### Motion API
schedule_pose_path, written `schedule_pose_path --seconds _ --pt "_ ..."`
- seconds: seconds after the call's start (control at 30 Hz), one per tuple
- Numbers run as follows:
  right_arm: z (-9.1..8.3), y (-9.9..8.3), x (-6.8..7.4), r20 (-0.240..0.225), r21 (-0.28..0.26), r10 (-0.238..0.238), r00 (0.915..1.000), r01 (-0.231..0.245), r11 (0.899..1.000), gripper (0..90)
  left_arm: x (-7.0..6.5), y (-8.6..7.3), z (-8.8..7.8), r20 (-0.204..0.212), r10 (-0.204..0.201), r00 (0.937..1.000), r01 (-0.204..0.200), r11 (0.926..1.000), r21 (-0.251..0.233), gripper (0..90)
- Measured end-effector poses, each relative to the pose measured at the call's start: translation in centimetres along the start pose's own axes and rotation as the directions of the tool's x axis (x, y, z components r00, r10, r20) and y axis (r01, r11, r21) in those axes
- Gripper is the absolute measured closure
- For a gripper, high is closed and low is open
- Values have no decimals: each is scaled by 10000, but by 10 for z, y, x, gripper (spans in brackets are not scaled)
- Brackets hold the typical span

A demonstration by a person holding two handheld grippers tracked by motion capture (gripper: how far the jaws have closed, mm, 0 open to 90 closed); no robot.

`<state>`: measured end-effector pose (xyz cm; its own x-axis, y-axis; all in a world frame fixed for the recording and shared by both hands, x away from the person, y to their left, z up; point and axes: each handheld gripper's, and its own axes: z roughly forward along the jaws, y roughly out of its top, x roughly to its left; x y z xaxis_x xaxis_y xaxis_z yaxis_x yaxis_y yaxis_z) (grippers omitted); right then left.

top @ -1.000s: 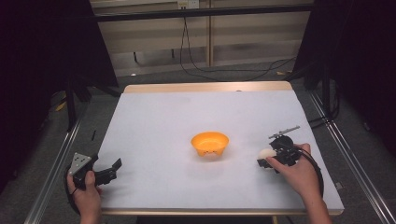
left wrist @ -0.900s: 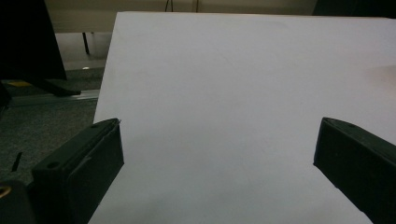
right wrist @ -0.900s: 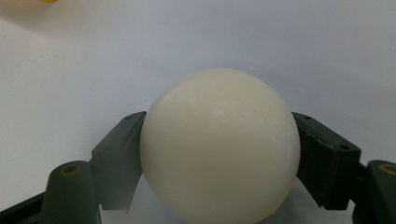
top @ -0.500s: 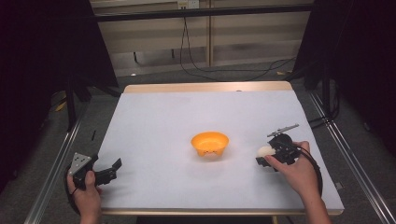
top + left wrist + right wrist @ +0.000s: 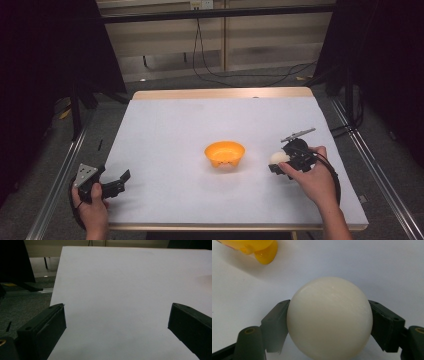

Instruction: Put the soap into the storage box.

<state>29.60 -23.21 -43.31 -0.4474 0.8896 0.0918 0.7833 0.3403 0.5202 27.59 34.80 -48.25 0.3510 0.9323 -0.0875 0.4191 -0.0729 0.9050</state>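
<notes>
An orange bowl (image 5: 225, 153) stands upright near the middle of the white table (image 5: 200, 125); its foot (image 5: 259, 250) shows at the top left of the right gripper view. A white ball (image 5: 277, 158) sits right of the bowl, held between the jaws of my right gripper (image 5: 279, 162). Seen close, the ball (image 5: 329, 317) is pressed on both sides by the black fingers (image 5: 275, 325). My left gripper (image 5: 120, 181) rests at the table's front left corner, open, with bare table between its fingers (image 5: 46, 327).
The table's left edge (image 5: 56, 290) drops to a dark floor with a metal rail (image 5: 55, 185). Cables (image 5: 235, 75) lie on the floor behind the table. A rail (image 5: 380, 170) also runs along the right side.
My right gripper with the ball has edged slightly left toward the bowl. The left gripper has stayed put.
</notes>
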Motion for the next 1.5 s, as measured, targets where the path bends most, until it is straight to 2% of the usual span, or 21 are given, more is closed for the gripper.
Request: schedule_pose_path --seconds 0.37,0.47,1.13,1.5 --pt "-2 19 8 -79 -54 -244 9997 243 9997 245 0 0 0 9 -41 10000 41 10000 27 13" --pt "-2 21 9 -171 -84 -180 9997 179 9998 245 0 0 0 17 -38 10000 38 10000 30 13" --pt "0 50 27 -353 -79 -670 9971 667 9977 245 0 0 0 47 -137 9999 137 9999 -13 13" --pt "2 63 37 -503 -161 -849 9951 842 9963 245 0 0 0 25 -40 10000 40 10000 28 13"
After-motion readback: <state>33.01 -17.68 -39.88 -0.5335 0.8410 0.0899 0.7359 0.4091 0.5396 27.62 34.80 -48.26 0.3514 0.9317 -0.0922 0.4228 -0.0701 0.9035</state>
